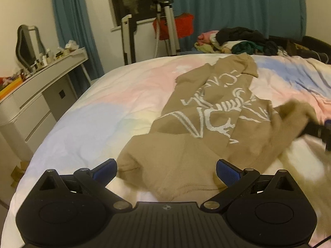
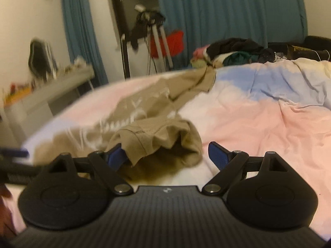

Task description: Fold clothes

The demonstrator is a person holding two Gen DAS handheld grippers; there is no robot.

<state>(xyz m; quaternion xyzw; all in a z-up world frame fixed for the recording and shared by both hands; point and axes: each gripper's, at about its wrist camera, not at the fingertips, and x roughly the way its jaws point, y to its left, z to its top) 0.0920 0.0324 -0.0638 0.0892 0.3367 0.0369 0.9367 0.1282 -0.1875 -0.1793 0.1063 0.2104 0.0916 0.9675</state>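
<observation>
A tan hoodie (image 1: 206, 111) with white lettering lies partly folded on the pastel bedspread (image 1: 103, 107). My left gripper (image 1: 166, 170) is open, its blue-padded fingers wide apart over the hoodie's near edge. My right gripper (image 2: 168, 155) is open; a bunched tan sleeve (image 2: 161, 142) lies between its fingers and rests against the left pad (image 2: 115, 156). The rest of the hoodie (image 2: 144, 101) stretches away, blurred. The right gripper also shows blurred at the right edge of the left wrist view (image 1: 318, 132), at the sleeve.
A pile of mixed clothes (image 1: 238, 41) sits at the bed's far side. A white dresser (image 1: 41, 86) with bottles and a mirror stands left of the bed. A garment steamer stand (image 1: 165, 20) and red basket (image 1: 182, 25) stand by the teal curtains.
</observation>
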